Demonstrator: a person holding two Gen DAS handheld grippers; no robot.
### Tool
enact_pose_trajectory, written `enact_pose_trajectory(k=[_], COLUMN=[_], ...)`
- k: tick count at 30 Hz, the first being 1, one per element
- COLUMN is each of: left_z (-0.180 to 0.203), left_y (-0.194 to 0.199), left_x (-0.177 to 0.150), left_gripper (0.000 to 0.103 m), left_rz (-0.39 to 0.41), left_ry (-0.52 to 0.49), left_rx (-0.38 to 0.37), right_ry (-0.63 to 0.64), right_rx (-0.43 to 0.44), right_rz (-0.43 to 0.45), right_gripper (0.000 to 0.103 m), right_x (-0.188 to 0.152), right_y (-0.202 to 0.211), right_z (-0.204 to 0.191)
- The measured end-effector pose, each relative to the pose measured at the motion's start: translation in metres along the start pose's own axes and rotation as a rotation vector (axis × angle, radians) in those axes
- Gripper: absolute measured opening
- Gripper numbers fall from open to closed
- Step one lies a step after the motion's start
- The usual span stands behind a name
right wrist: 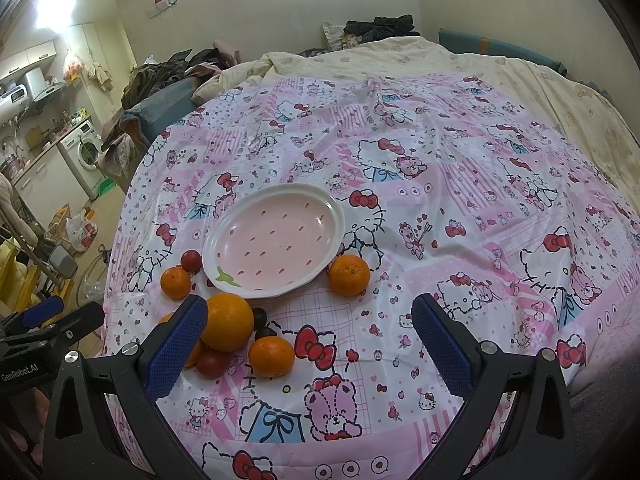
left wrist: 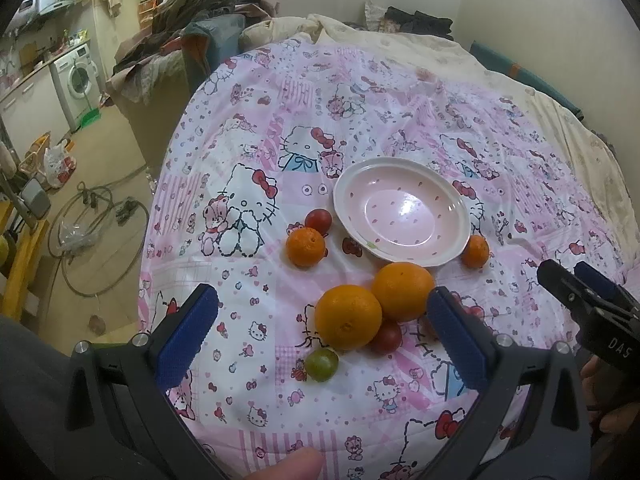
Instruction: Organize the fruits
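Your left gripper (left wrist: 320, 320) hangs with jaws apart over the bed; the two big oranges (left wrist: 348, 317) lie at 12 o'clock between them, touching each other, a green fruit (left wrist: 322, 365) and a red one (left wrist: 385, 338) tucked beside. The pink plate (left wrist: 460, 236) beyond holds nothing. Your right gripper (right wrist: 310, 336), jaws also apart, has a small orange (right wrist: 271, 356) at 11 o'clock, so either hand could start.

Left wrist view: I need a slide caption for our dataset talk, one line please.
Open left gripper above oranges and small fruits beside an empty pink plate on a cartoon-print cloth.
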State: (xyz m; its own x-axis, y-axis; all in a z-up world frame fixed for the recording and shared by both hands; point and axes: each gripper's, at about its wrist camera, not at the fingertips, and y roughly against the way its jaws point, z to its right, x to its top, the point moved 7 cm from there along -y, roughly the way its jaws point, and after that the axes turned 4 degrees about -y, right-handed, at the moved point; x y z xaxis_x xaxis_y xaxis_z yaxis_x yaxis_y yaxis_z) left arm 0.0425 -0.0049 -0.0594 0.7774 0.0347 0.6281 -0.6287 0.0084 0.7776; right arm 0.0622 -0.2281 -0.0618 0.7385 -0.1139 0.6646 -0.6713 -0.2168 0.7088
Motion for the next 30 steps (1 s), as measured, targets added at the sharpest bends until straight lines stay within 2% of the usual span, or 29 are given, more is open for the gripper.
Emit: enact_pose_trajectory(k=[7,12,19,22,24,26,29,30], left_z=[0.001,-0.006,-0.015,-0.017,-0.018,-0.018,-0.019,-0.02], left_y=[0.0,0.004,-0.016,-0.024,-0.029,-0.035,-0.044,-0.047], left_x=[0.002,0.02,0.043,0.049,0.052,0.055,0.059,0.058], left_gripper=[0.103,0.103,0.103,0.103,0.103,0.103,0.103,0.103], left_rz=[-0.003,0.0,-0.081,-0.108,-0.131,-0.149,-0.17,-0.182], left_ry=[-0.015,-0.034,0.028,0.035,0.046,0.041,0.027,0.033], left_rx=[0.013,0.047,-0.021,-0.034,-0.043,-0.038,-0.023,-0.024], right_ry=[-0.003,0.01,0.035,0.135,0.225,0.263,0.303,0.318], right_rx=[0.01,0.095,0.116,0.064,0.039,0.067,0.152,0.156], right_rz=[-0.026,-0.149,-0.279,-0.358,-0.414,-0.476,-0.561,-0.57], right_gripper=[0.103,0.103,0.103,0.103,0.099,0.087,0.083,0.083], right_x=[0.002,0.016,0.019,0.008,-0.006,-0.021,-0.043,-0.046], right_y=[-0.003,-0.017,-0.043,-0.061,-0.074,-0.084,-0.092,-0.093], right_z=[0.003,0.005,0.011,0.011,0.007,0.0,-0.019,-0.023])
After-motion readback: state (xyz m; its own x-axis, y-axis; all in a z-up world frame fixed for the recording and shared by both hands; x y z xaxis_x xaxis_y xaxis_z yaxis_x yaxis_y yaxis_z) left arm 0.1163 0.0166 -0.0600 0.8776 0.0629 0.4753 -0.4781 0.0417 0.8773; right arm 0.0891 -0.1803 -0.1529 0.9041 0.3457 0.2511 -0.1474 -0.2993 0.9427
